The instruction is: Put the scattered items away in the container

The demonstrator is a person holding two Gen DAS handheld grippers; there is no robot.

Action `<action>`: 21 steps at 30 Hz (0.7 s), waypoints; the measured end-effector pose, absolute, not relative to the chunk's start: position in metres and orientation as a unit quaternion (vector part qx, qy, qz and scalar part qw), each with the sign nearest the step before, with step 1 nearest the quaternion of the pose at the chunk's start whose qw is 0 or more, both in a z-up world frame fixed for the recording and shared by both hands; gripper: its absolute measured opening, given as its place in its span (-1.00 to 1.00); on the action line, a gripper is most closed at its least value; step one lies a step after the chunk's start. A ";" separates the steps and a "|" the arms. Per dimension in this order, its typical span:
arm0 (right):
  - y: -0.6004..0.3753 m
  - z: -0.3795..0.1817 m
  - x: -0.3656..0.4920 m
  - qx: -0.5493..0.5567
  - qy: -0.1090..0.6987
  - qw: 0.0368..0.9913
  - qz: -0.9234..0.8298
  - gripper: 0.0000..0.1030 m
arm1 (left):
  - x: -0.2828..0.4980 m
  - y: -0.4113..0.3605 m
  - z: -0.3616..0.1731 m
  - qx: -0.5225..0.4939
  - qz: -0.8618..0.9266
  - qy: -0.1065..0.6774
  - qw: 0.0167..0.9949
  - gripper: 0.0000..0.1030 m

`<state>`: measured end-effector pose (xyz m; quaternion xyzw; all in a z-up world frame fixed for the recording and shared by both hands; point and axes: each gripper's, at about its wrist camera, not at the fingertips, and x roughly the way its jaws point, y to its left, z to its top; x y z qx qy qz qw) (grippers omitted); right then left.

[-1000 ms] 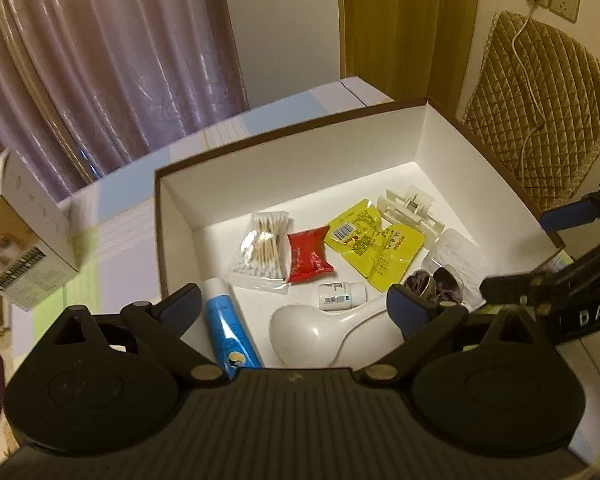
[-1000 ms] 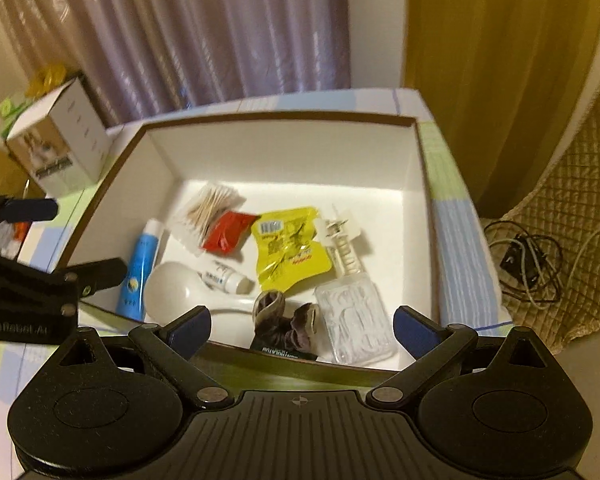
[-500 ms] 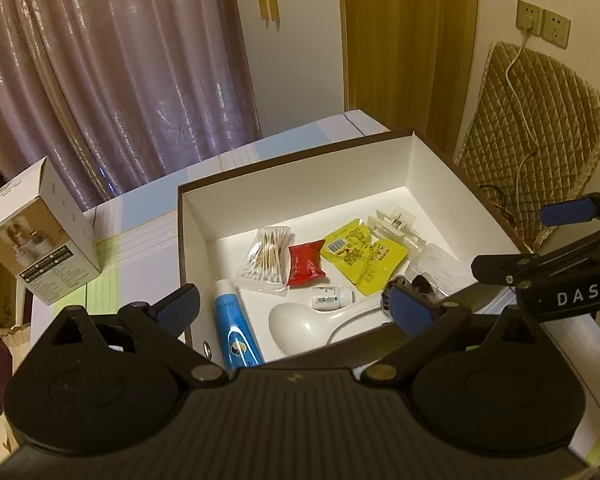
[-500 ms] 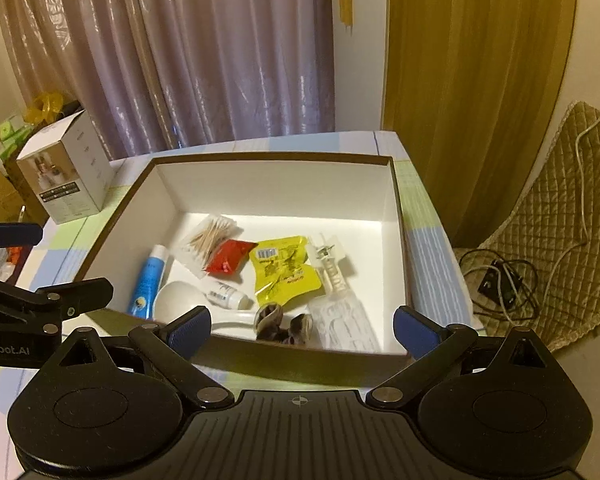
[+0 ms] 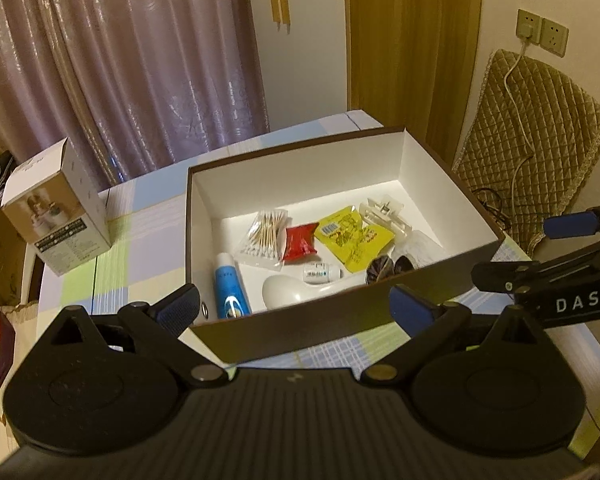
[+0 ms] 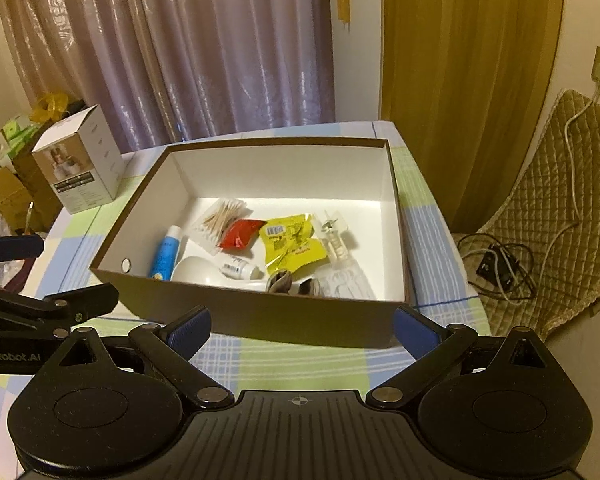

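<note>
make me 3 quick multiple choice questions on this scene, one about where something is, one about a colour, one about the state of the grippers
1. Where is the blue tube?
A. inside the box
B. on the tablecloth
C. held in fingers

2. What colour is the packet between the cotton swabs and the yellow sachet?
A. green
B. red
C. white

3. How are both grippers?
A. shut on items
B. open, empty
C. one holds the spoon

Answers:
1 A, it lies by the box's left wall.
2 B, the red packet.
3 B, the left gripper and the right gripper are spread, holding nothing.
</note>
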<state>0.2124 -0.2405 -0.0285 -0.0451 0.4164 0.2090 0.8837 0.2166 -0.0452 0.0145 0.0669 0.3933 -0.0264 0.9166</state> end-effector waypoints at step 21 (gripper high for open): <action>-0.252 -0.034 0.172 -0.068 0.421 0.877 0.223 0.98 | 0.171 -0.056 0.016 0.064 0.000 0.394 0.917 0.94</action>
